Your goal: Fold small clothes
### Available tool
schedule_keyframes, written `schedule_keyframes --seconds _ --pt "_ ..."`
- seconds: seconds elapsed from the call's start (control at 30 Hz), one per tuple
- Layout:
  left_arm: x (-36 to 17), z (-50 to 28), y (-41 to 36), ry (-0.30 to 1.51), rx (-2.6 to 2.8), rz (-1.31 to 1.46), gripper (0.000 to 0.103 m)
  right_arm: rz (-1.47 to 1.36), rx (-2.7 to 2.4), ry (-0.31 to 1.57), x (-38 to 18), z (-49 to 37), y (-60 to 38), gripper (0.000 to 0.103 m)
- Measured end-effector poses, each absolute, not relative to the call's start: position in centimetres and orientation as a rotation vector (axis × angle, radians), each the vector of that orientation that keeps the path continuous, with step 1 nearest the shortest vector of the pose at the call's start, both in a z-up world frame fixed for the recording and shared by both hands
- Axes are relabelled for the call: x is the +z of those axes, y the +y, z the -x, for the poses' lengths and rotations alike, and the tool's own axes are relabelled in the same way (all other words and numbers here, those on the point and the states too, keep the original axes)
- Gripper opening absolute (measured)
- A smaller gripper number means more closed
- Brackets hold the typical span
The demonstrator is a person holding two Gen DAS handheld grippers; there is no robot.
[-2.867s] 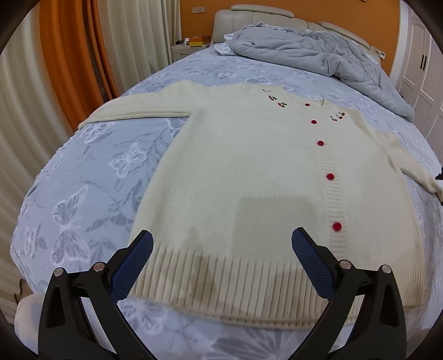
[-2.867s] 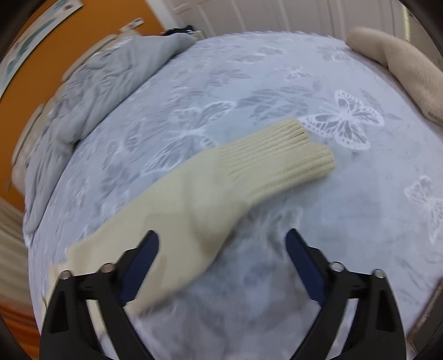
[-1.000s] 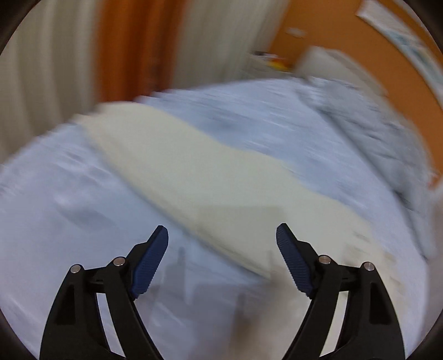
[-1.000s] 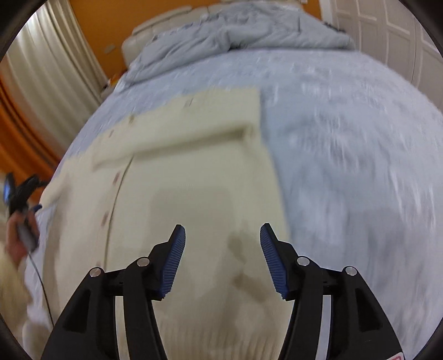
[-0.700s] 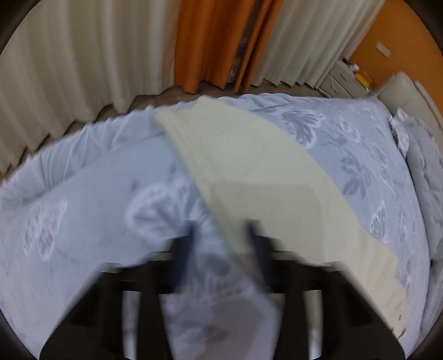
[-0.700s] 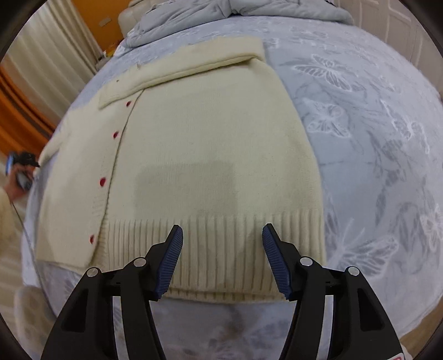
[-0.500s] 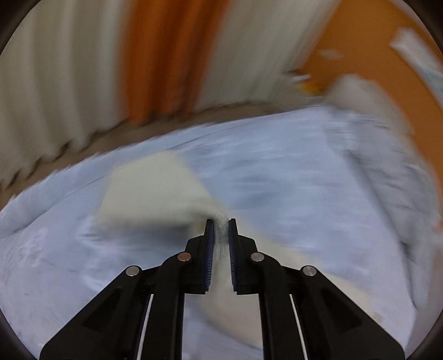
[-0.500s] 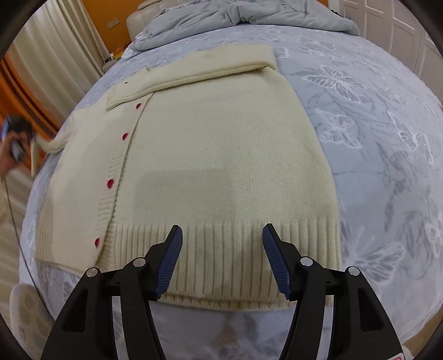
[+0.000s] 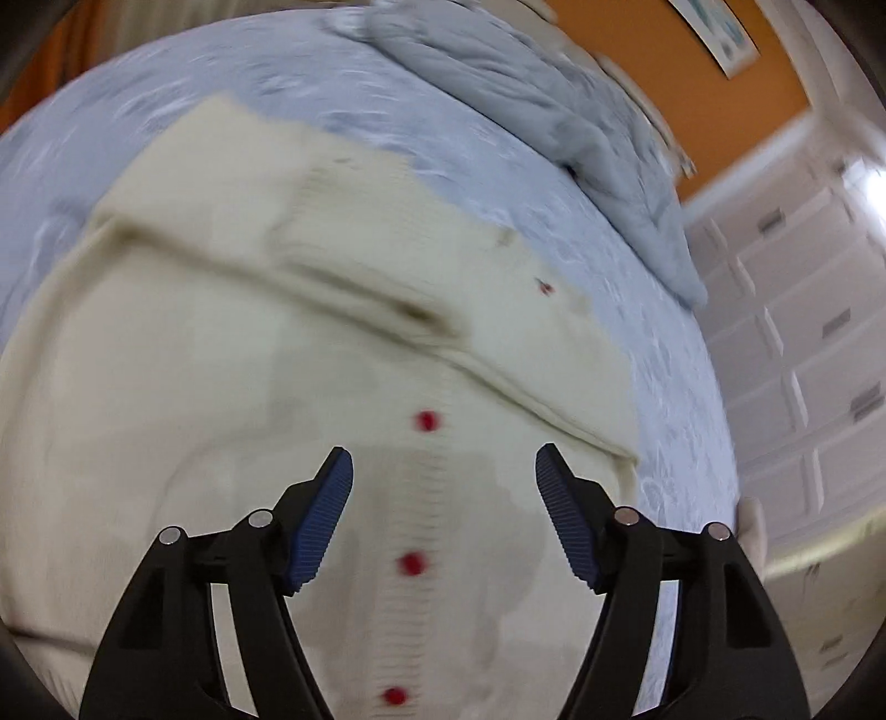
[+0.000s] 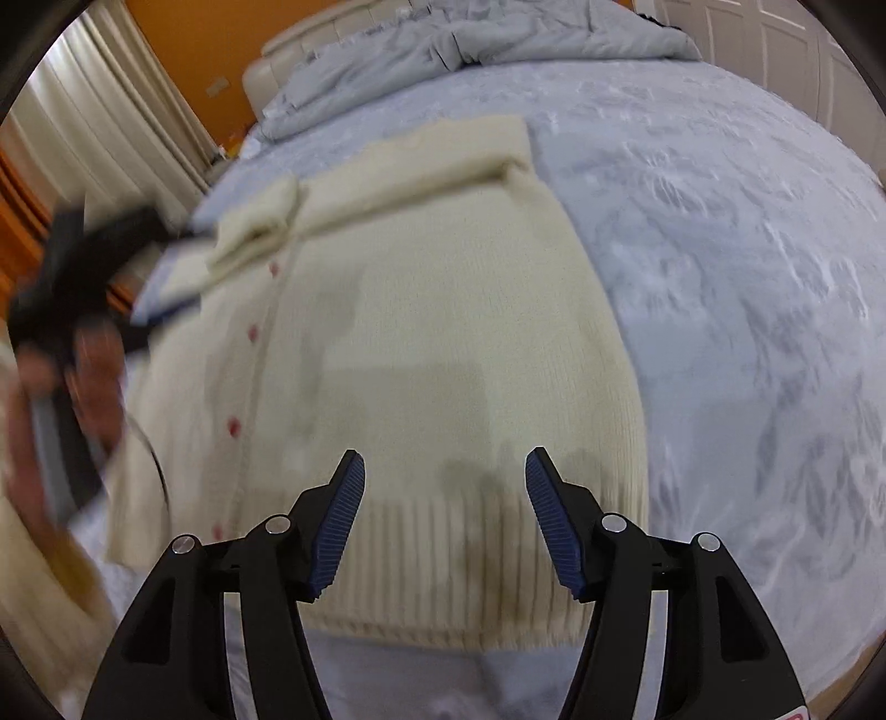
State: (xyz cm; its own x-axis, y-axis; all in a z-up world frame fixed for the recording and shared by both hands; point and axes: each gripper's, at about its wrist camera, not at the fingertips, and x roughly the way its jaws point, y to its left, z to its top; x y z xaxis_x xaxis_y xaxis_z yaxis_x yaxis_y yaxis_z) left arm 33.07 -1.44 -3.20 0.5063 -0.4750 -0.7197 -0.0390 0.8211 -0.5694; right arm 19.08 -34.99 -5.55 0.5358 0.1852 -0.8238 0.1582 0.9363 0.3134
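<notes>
A cream knit cardigan (image 9: 221,399) with red buttons (image 9: 426,421) lies flat on the bed, also in the right wrist view (image 10: 443,332). Both sleeves are folded across its chest (image 9: 232,188). My left gripper (image 9: 443,509) is open and empty, hovering over the button placket. My right gripper (image 10: 443,509) is open and empty above the ribbed hem (image 10: 443,576). The left gripper shows blurred at the left of the right wrist view (image 10: 83,266).
The bed has a blue butterfly-print sheet (image 10: 747,277). A rumpled grey duvet (image 9: 554,105) lies at the headboard (image 10: 310,44). White wardrobe doors (image 9: 819,343) stand on the right, curtains (image 10: 99,127) on the left.
My left gripper had shut on the left sleeve, carried it across the cardigan's chest, and has opened and let go. My right gripper stayed open over the hem.
</notes>
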Motion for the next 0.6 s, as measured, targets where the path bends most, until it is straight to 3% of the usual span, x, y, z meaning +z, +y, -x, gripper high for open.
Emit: schedule_keyframes --seconds 0.2,0.47,0.57,0.6 --pt "-3.8 -36.2 7.1 0.987 -0.106 0.765 0.072 -0.340 0.140 0.969 -2.9 -30.8 -32.3 0.069" --pt "-6.5 -38.5 13.6 1.010 0.099 0.788 0.074 0.226 0.272 0.893 -3.1 -44.7 -16.6 0.068" --pt "-7.8 -38.7 15.2 1.024 0.099 0.832 0.073 0.327 0.316 0.949 -5.5 -47.8 -13.0 0.066" --pt "-7.8 -38.7 15.1 1.017 0.094 0.819 0.073 0.330 0.323 0.983 -6.5 -48.7 -12.6 0.054"
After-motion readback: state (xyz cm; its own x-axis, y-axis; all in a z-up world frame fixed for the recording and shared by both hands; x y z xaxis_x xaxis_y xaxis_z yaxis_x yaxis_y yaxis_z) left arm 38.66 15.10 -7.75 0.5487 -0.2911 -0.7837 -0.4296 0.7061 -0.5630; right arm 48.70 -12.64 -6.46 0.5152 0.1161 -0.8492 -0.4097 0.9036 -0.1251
